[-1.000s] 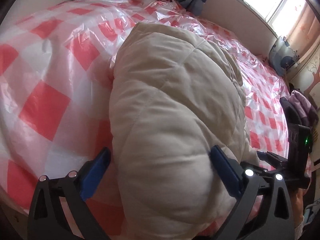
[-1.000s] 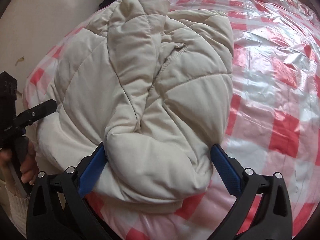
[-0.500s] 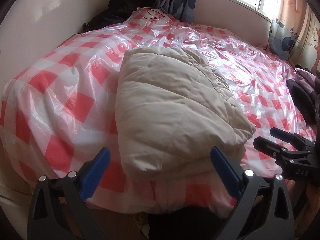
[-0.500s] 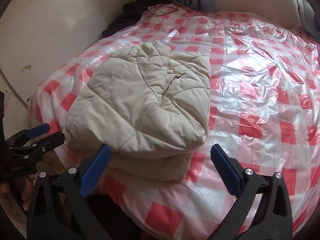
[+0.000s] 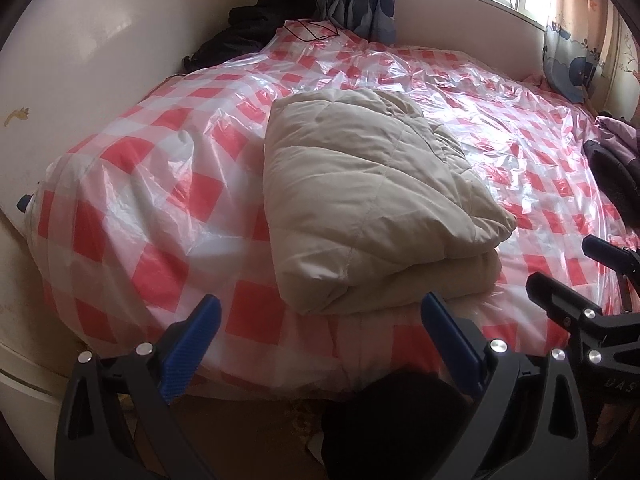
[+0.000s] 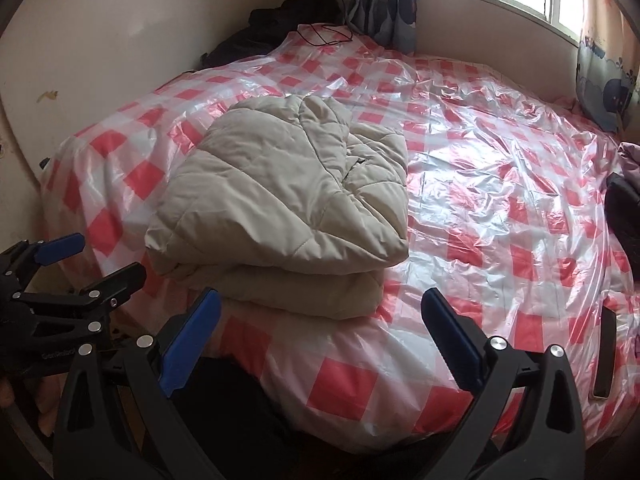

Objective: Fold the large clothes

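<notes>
A beige quilted puffer jacket (image 5: pixel 372 200) lies folded in a thick stack near the front edge of the bed (image 5: pixel 132 208), which is covered in red-and-white checked plastic. It also shows in the right wrist view (image 6: pixel 288 208). My left gripper (image 5: pixel 320 324) is open and empty, held off the bed's front edge, short of the jacket. My right gripper (image 6: pixel 320 320) is open and empty, also in front of the bed edge. Each gripper shows in the other's view: the right one (image 5: pixel 580 280) and the left one (image 6: pixel 80 260).
Dark clothes (image 6: pixel 296 12) and a cable lie at the bed's far corner by the wall. More dark and purple clothing (image 5: pixel 616 168) sits at the right edge. A dark flat phone-like object (image 6: pixel 606 352) lies on the bed's front right. A window and curtains stand behind.
Both grippers have pulled back from the jacket and off the bed. A second ago the open jaws were right at the folded jacket; now it lies free on the bed.
</notes>
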Tool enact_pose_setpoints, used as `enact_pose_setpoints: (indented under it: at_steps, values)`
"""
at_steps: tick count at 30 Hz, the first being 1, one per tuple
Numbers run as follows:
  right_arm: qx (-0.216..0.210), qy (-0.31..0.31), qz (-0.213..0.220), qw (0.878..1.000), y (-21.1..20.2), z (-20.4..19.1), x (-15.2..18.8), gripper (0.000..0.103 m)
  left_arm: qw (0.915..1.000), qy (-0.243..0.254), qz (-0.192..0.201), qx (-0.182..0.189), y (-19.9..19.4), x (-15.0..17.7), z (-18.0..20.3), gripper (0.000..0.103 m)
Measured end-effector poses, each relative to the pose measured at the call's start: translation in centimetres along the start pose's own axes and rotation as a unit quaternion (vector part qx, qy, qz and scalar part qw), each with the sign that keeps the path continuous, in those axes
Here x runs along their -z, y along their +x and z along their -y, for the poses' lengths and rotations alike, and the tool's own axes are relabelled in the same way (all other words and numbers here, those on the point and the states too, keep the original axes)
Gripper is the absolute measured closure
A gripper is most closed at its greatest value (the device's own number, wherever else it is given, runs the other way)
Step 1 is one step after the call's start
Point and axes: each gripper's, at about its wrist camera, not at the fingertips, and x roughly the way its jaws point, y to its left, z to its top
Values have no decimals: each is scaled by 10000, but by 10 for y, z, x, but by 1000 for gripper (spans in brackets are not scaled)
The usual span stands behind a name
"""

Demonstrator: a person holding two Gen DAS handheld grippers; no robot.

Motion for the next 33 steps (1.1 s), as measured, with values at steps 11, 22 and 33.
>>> enact_pose_setpoints:
  at_steps: [11, 22, 33]
  values:
    - [28, 57, -52, 10000, 4, -1, -1, 6, 9999, -31, 20, -163, -3, 1, -3, 7]
    - [2, 99, -83, 9999, 8, -2, 0, 6, 9994, -6, -355, 9, 6, 0, -3, 7]
    - [56, 127, -154, 9998, 12, 1, 2, 6, 9992, -43, -379, -94, 7, 2, -3, 7]
